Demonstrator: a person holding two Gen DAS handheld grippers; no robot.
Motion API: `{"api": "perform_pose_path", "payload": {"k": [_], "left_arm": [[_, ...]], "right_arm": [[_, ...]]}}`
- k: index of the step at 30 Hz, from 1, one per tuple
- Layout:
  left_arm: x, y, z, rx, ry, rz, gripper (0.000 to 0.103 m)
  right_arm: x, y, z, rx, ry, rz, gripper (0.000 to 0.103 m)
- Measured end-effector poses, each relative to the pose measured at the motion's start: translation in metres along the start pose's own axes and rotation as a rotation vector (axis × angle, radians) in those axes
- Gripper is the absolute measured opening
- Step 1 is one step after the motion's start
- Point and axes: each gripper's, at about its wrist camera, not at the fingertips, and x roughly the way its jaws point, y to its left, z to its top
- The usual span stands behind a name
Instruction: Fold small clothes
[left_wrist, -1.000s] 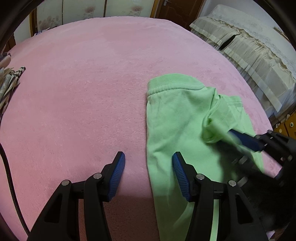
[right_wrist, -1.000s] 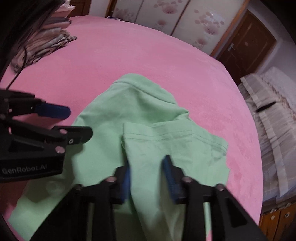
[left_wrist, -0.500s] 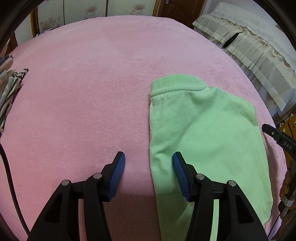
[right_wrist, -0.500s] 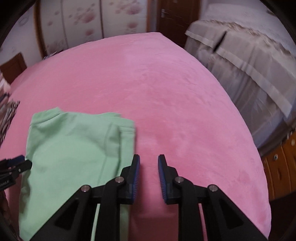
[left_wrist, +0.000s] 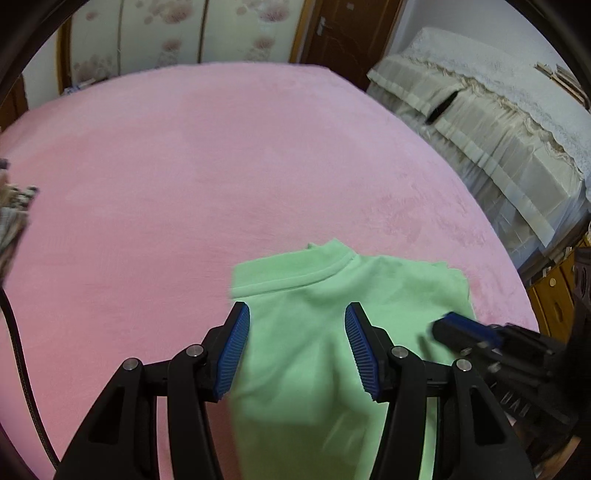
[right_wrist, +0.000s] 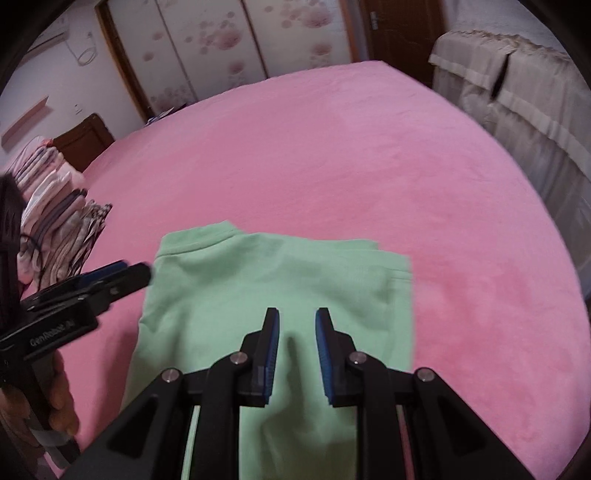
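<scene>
Both your tools hover over the green shirt's near half: left tool (left_wrist: 297, 347) parted wide, right tool (right_wrist: 296, 350) narrowly apart, neither gripping. The green shirt (right_wrist: 280, 284) lies sides-folded on the pink bed (right_wrist: 332, 155). Next, likely fold hem toward collar.

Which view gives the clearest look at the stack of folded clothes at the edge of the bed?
The right wrist view: the stack of folded clothes sits at its left, with striped and pale layers plainly visible on the pink bedspread. The left wrist view catches only a blurred sliver at its left edge.
</scene>
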Motion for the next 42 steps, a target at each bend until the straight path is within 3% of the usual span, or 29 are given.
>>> {"api": "perform_pose_path", "payload": {"k": [3, 7, 9, 15, 18, 24, 28, 32, 36, 42], "left_arm": [[0.028, 0.002, 0.004, 0.005, 0.029, 0.078, 0.053], [0.044, 0.020, 0.011, -0.008, 0.020, 0.147, 0.056], [0.048, 0.029, 0.014, -0.022, 0.033, 0.120, 0.060], [0.029, 0.032, 0.019, -0.003, 0.012, 0.083, 0.061], [0.005, 0.036, 0.017, 0.020, -0.007, 0.028, 0.072], [-0.053, 0.043, -0.005, 0.116, -0.080, -0.064, 0.079], [-0.075, 0.043, -0.022, 0.153, -0.005, -0.123, 0.083], [-0.079, 0.054, -0.034, 0.062, 0.078, -0.144, 0.084], [-0.061, 0.051, -0.049, 0.051, 0.148, -0.164, 0.086], [-0.012, 0.042, -0.061, 0.001, 0.242, -0.274, 0.086]], "right_arm": [[0.020, -0.004, 0.008, 0.014, 0.025, -0.030, 0.020], [0.024, -0.029, 0.011, 0.061, 0.015, -0.064, 0.012], [0.018, -0.042, 0.010, 0.085, -0.001, -0.067, 0.007], [-0.012, -0.073, 0.006, 0.140, -0.034, -0.087, 0.011], [-0.031, -0.083, 0.001, 0.156, -0.035, -0.053, 0.012], [-0.066, -0.089, -0.021, 0.152, -0.019, -0.001, 0.039], [-0.080, -0.087, -0.048, 0.135, 0.028, 0.035, 0.040], [-0.083, -0.083, -0.075, 0.124, 0.091, 0.102, 0.041], [-0.072, -0.082, -0.092, 0.108, 0.149, 0.115, 0.041], [-0.037, -0.096, -0.086, 0.199, 0.179, 0.252, 0.042]]}}
